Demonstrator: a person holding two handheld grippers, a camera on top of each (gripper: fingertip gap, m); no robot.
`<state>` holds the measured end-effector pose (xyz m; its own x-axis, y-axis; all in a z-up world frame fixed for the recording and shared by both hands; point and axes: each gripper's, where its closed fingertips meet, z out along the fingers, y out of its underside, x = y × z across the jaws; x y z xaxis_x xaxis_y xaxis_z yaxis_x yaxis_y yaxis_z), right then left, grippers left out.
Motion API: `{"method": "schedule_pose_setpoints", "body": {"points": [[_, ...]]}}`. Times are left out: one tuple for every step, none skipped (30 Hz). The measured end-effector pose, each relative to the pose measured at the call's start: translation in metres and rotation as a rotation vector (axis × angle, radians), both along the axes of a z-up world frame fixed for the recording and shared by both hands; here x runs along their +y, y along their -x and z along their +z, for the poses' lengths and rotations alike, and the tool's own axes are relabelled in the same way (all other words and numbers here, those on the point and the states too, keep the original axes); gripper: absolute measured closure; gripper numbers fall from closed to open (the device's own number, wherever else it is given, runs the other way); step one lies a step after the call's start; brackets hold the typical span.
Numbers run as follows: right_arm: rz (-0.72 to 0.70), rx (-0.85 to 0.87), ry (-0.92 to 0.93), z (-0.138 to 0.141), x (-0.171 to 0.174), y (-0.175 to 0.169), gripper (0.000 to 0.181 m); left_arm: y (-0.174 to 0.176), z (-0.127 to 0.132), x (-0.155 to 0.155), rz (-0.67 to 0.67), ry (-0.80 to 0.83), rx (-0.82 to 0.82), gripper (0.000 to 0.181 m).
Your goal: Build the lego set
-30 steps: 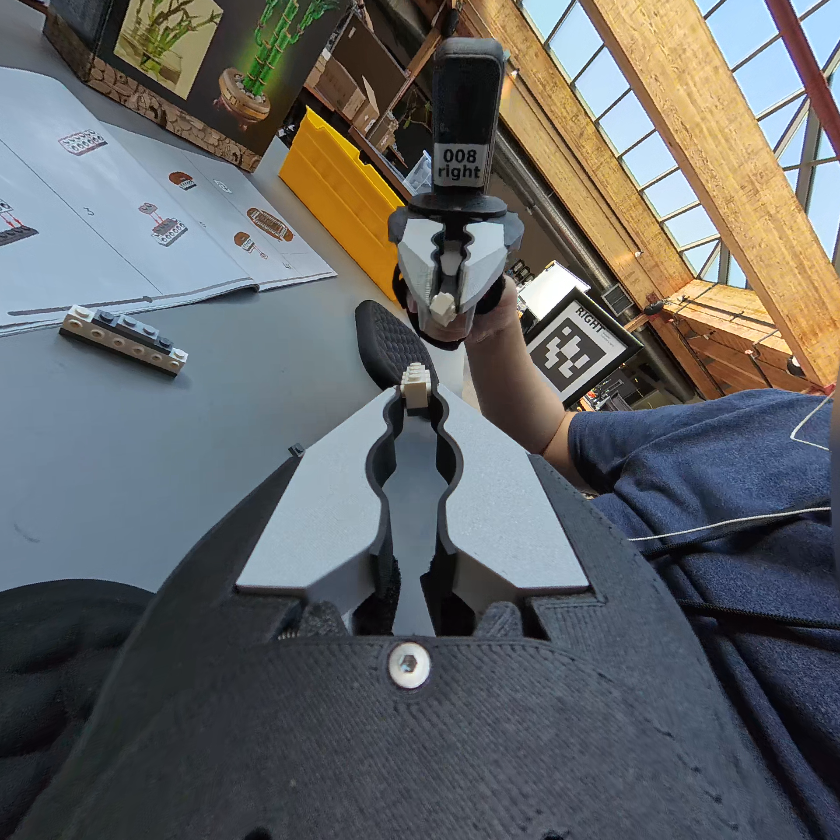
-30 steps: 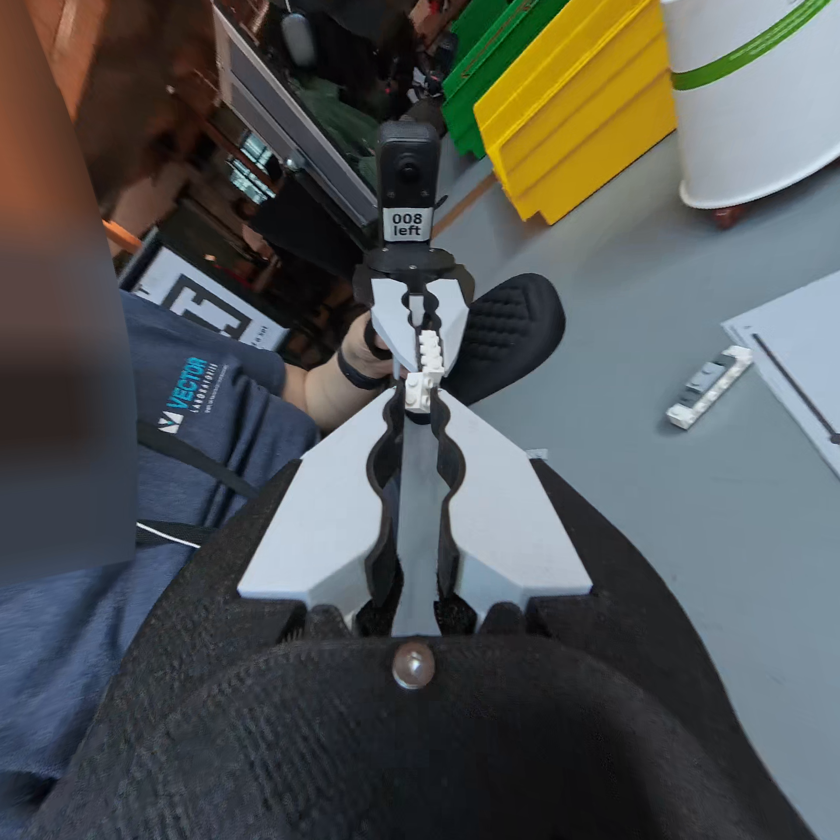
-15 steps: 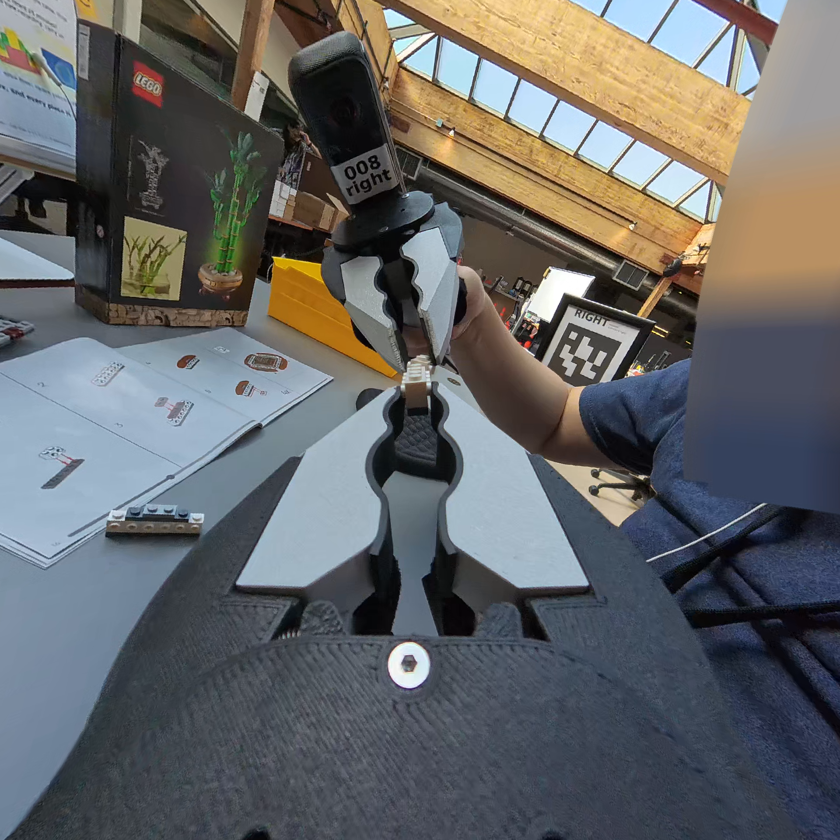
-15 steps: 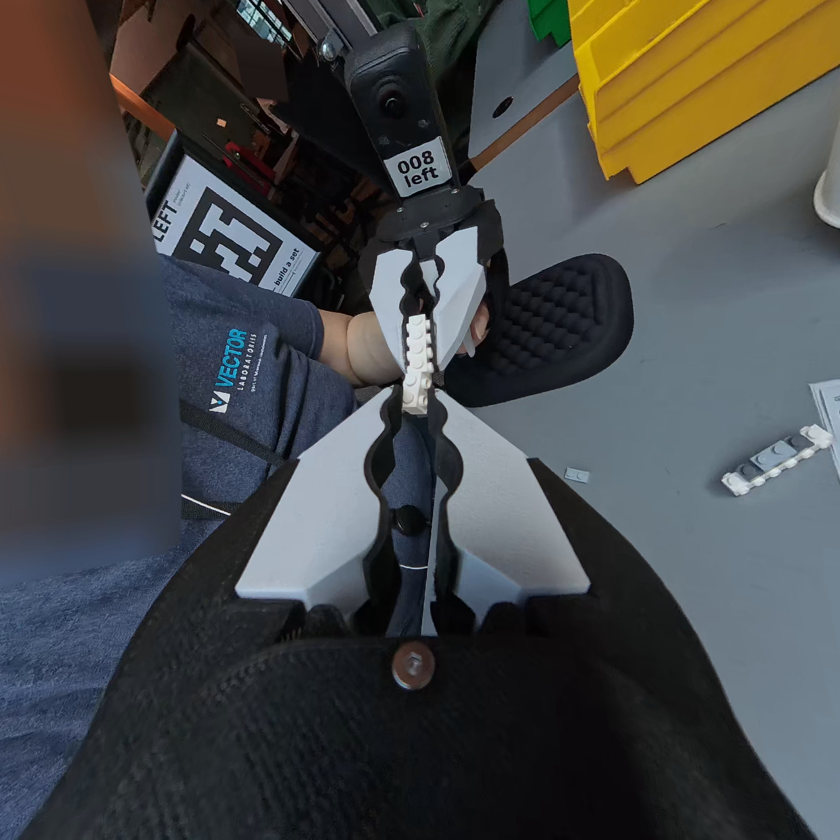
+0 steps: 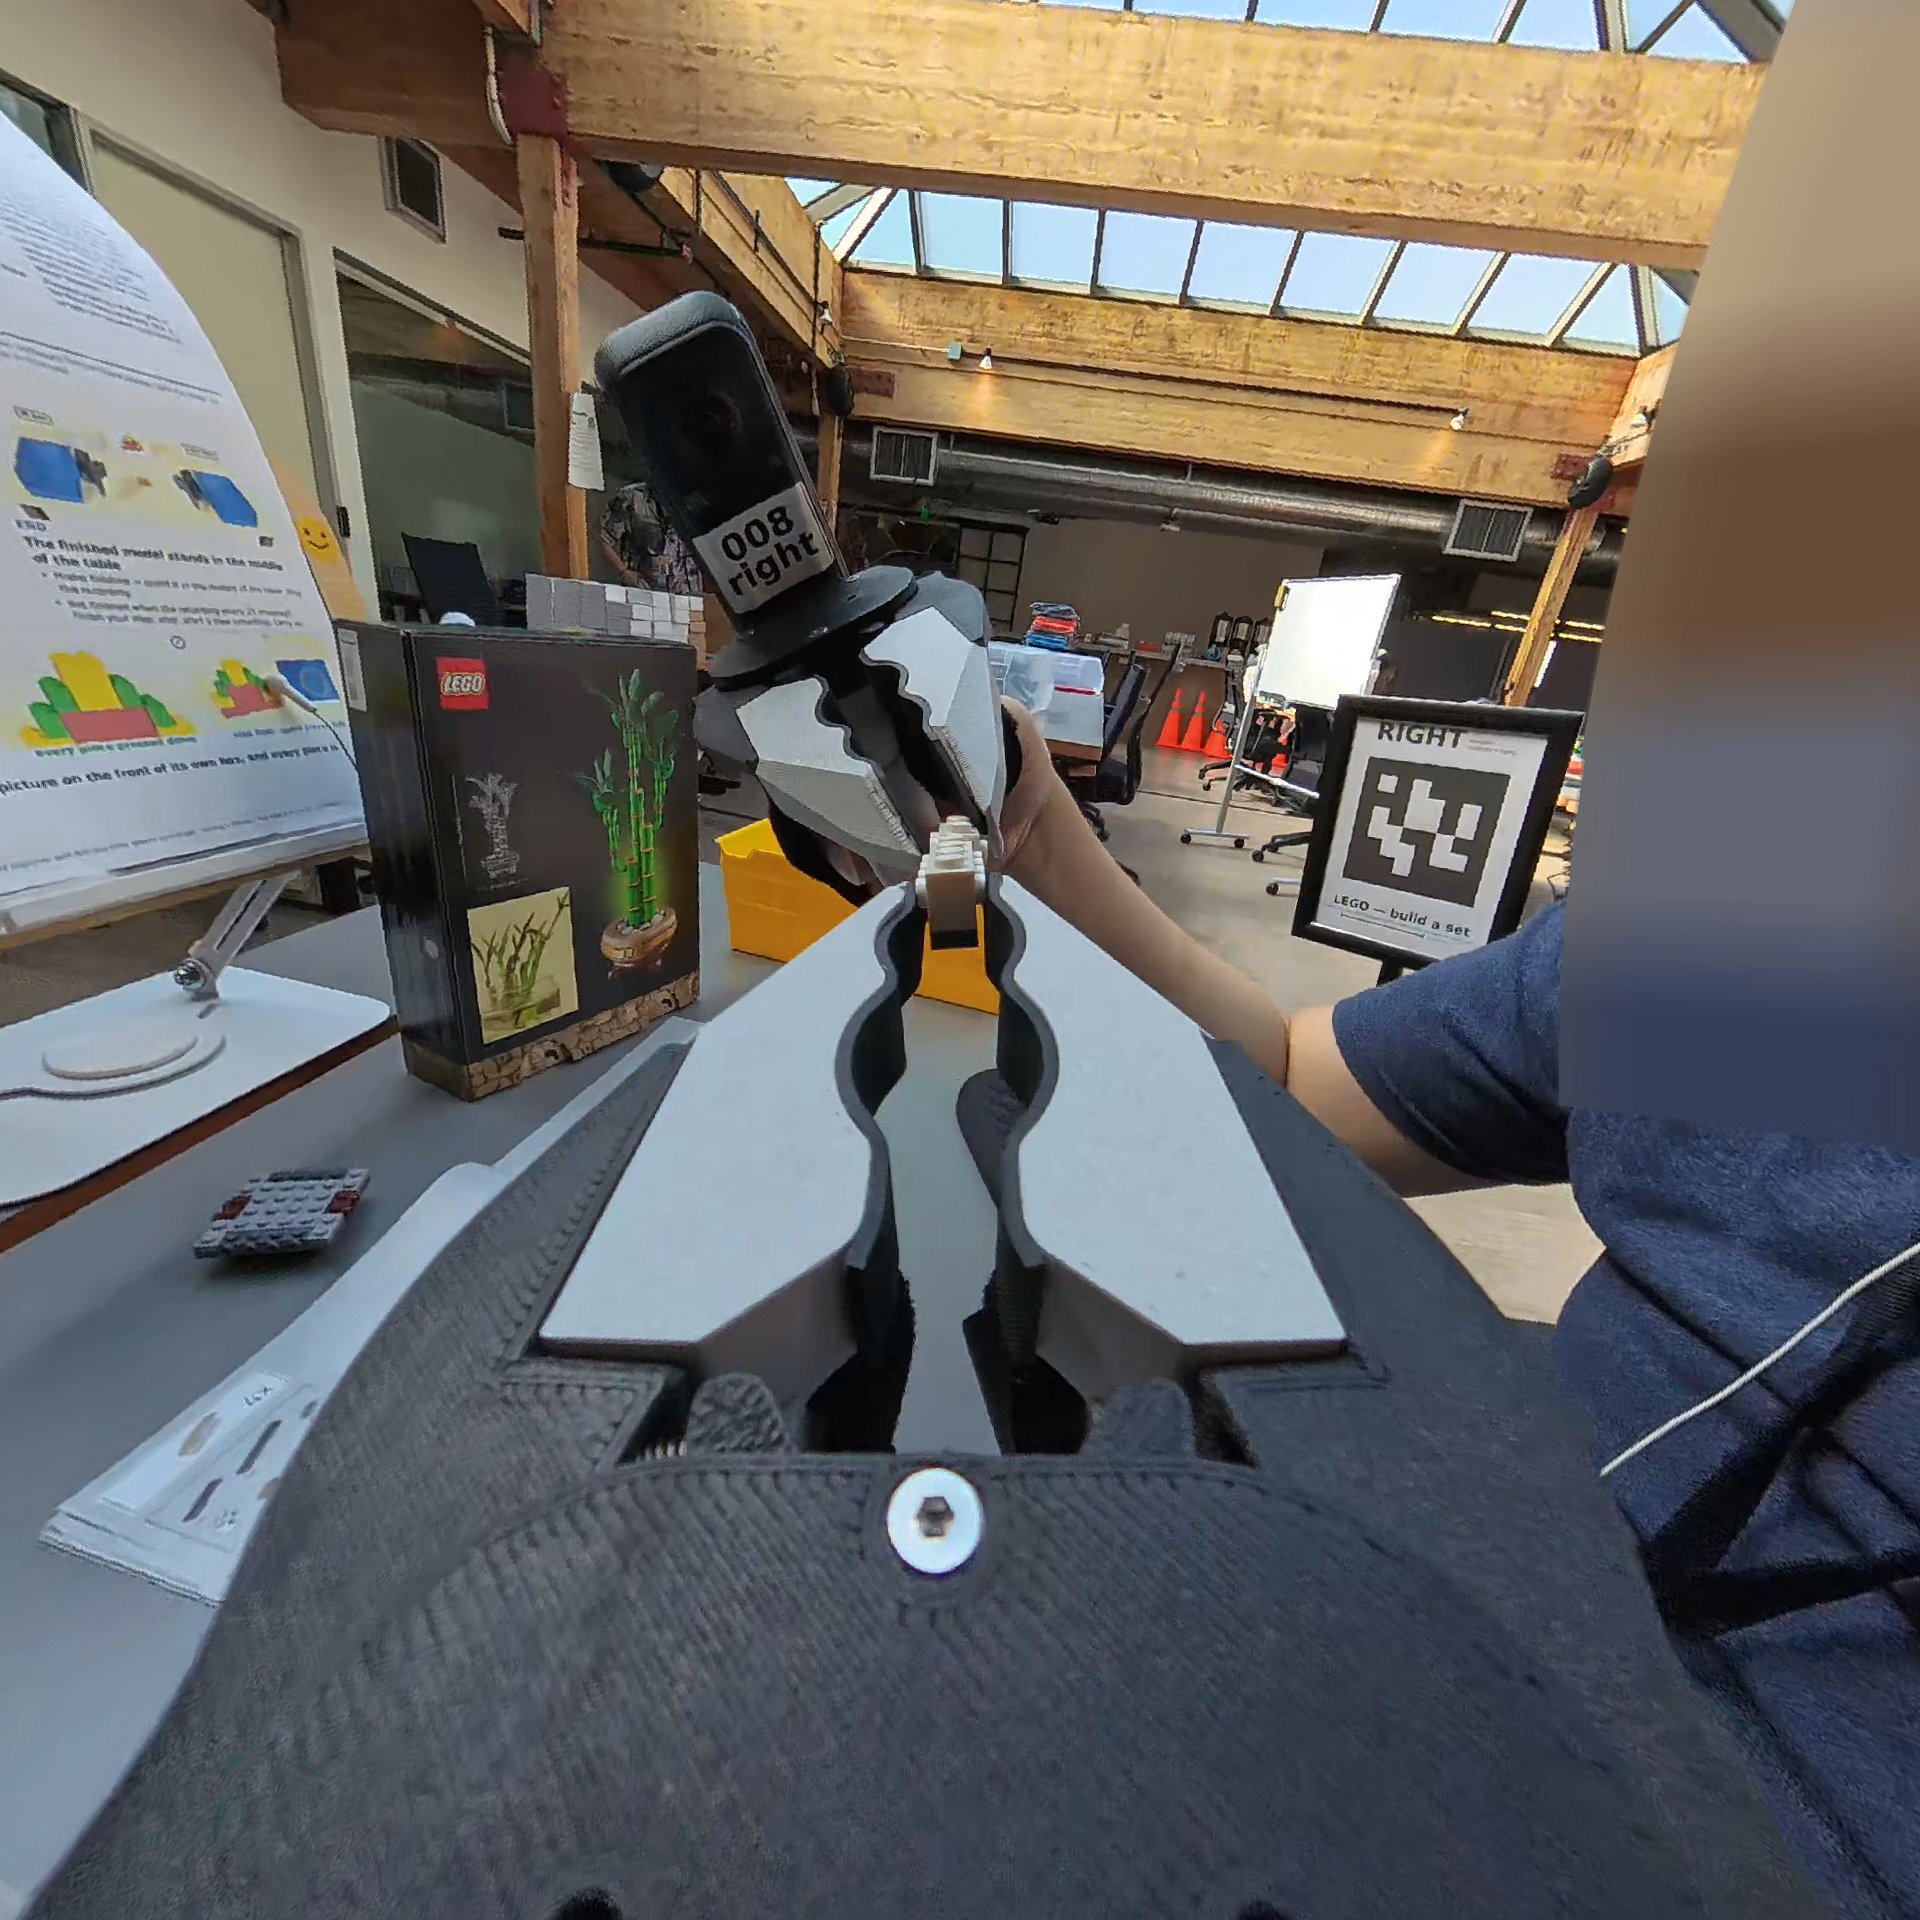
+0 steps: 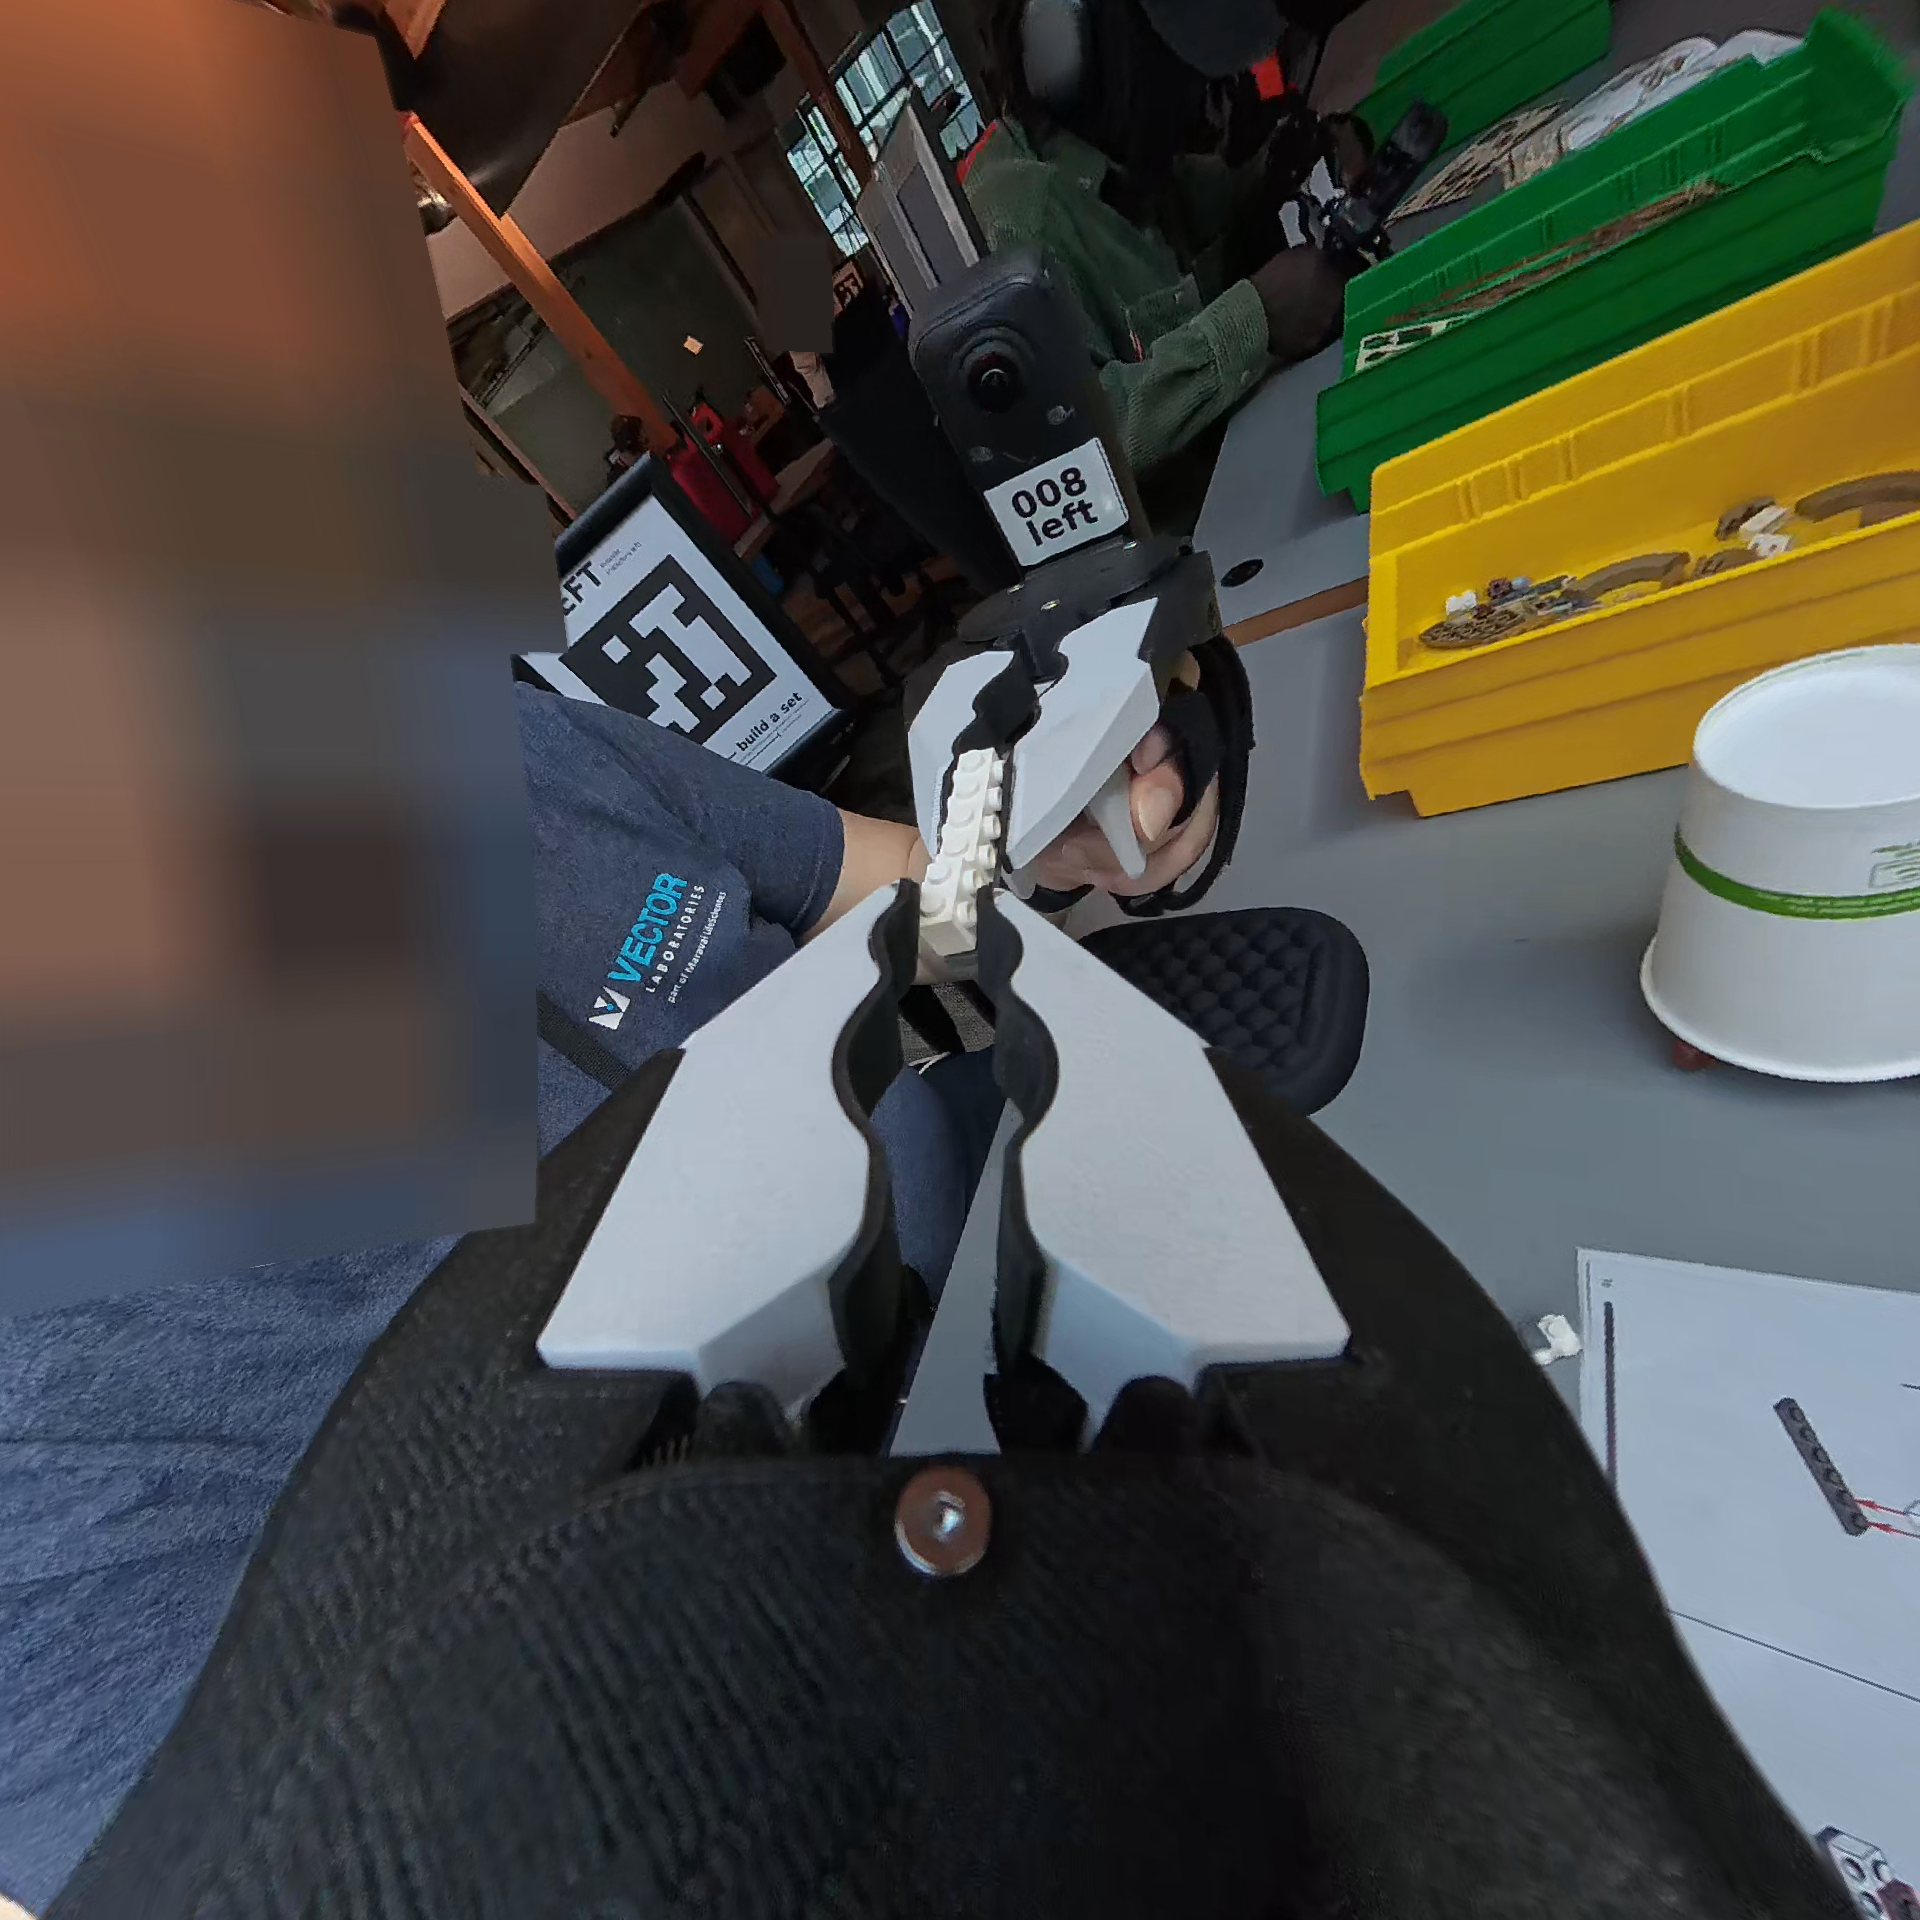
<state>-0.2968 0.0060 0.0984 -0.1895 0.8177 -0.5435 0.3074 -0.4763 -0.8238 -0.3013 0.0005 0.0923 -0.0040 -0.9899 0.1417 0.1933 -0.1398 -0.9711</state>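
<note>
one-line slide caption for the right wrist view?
Right gripper and left gripper meet on a white brick strip above the grey table.

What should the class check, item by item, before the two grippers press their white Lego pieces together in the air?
1. Left gripper shut on the long white plate: ok.
2. Right gripper shut on the small white brick: ok.
3. The two pieces meet at the fingertips: ok, they touch or nearly touch.
4. Studs lined up with the underside of the mating piece: cannot tell, the fingers hide the joint.
5. Pieces fully seated: cannot tell.
6. Grey table below bare, to catch a drop: not ok, a black pad lies there.
</note>
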Motion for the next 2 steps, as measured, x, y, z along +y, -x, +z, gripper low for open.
{"method": "schedule_pose_setpoints", "body": {"points": [[-0.011,0.013,-0.018,0.0068,0.0045,-0.0028,0.172,-0.0026,0.0069,0.0043,0.005,-0.018,0.001,0.173],[-0.023,0.024,-0.029,0.013,0.0088,-0.006,0.172,-0.0055,0.0133,0.0085,0.007,-0.029,0.002,0.172]]}}
